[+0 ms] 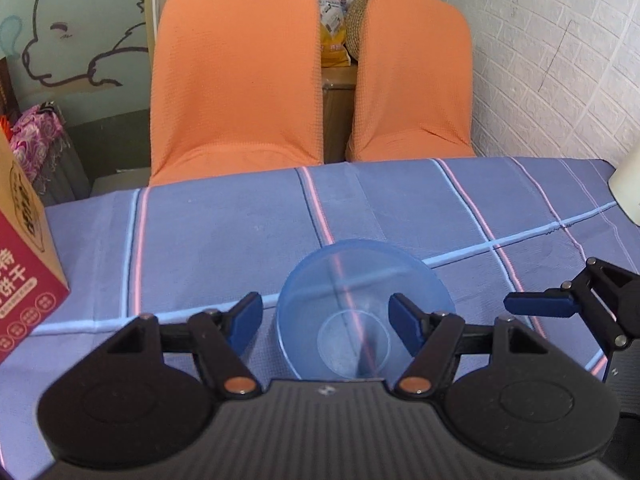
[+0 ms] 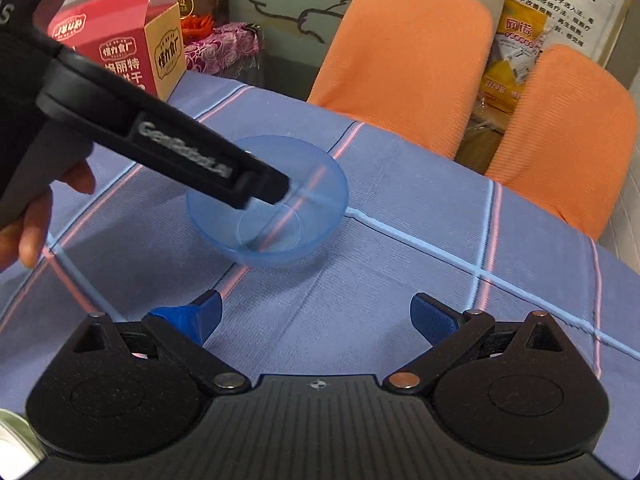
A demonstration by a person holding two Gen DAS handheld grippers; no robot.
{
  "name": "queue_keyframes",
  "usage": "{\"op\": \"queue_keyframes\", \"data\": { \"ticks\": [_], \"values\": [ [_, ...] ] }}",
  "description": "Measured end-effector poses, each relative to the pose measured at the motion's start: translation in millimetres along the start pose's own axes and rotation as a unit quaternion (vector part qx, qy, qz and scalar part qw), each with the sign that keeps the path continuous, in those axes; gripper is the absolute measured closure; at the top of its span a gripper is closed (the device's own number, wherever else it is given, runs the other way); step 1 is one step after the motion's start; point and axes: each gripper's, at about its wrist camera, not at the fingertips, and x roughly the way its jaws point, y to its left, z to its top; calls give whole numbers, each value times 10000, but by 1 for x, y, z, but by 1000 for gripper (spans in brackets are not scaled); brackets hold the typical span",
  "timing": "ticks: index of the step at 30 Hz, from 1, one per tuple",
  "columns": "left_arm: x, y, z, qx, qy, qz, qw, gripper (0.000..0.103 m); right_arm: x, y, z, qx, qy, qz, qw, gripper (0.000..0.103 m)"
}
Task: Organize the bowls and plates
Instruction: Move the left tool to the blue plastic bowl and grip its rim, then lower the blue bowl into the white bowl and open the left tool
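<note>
A clear blue plastic bowl [image 1: 362, 308] stands upright on the blue striped tablecloth [image 1: 224, 240]. My left gripper [image 1: 326, 322] is open, its jaws straddling the bowl's near left rim, one finger outside and one inside. In the right wrist view the bowl [image 2: 280, 216] sits mid-table with the left gripper's black body [image 2: 168, 144] reaching over it. My right gripper [image 2: 316, 318] is open and empty, low over the cloth just near of the bowl. Its blue finger [image 1: 538, 304] shows at the right of the left wrist view.
A red and tan cardboard box [image 1: 24, 264] stands at the table's left edge, also seen in the right wrist view [image 2: 124, 56]. Two orange-covered chairs [image 1: 236, 80] stand behind the far edge. A pale object [image 1: 628, 188] sits at the far right. A metal rim [image 2: 12, 452] shows bottom left.
</note>
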Motion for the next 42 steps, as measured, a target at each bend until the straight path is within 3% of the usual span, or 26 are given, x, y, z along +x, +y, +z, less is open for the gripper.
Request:
{"op": "queue_keyframes", "data": {
  "ticks": [12,16,18,21,26,34,42],
  "values": [
    [19,0,-3,94,19,93,9999,32,22,12,8,55,30,123,9999,14],
    [21,-2,-7,167,122,33,9998,66,25,11,8,181,-90,305,9993,16],
    [16,-4,-9,234,191,-90,9995,72,27,13,10,162,-146,365,9991,17],
    [0,-5,-13,303,90,4,9995,71,20,20,12,16,-338,582,9977,16],
    [-25,-7,-18,116,49,-145,9998,72,-8,27,11,-17,-565,709,9959,16],
    [-70,-66,-47,248,-45,-412,9988,72,-63,36,-8,-57,-526,432,9977,16],
    [-107,-162,-94,635,-162,-917,9936,72,-132,28,-66,79,-250,17,9997,16]
  ]
}}
